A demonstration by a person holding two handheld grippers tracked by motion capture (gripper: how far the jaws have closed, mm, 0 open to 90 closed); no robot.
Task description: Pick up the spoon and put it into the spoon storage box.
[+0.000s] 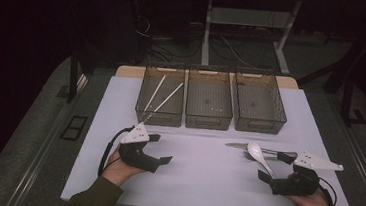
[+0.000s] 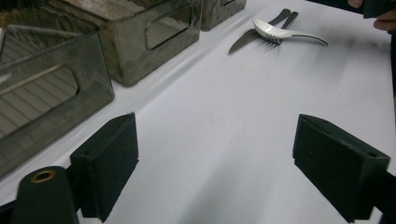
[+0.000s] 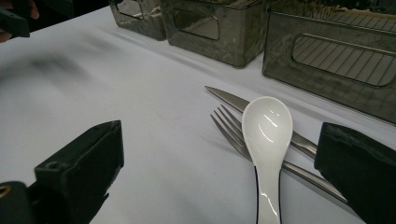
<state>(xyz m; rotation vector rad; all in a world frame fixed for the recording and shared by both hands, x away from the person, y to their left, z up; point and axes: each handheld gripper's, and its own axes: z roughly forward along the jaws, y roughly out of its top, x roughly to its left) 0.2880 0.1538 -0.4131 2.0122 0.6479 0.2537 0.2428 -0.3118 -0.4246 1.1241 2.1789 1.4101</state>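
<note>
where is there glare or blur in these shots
Right gripper view: bright highlights on the white spoon, and the far-left table is smeared. Left gripper view: the near tongs look soft. High view: dim and dark beyond the table.

Three bins (image 1: pixel 208 116) sit in a row at the table's (image 1: pixel 199 184) far side; chopsticks (image 1: pixel 164 95) in the left one. Spoon (image 1: pixel 259 156) lies across fork (image 1: pixel 266 157) and knife (image 1: pixel 240 145), front right of bins.

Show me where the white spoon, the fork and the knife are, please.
white spoon (image 3: pixel 267 122), right gripper view, on the middle of its bowl.
fork (image 3: pixel 227 125), right gripper view, on its tines left of the spoon.
knife (image 3: pixel 227 99), right gripper view, on the blade near its tip.
</note>
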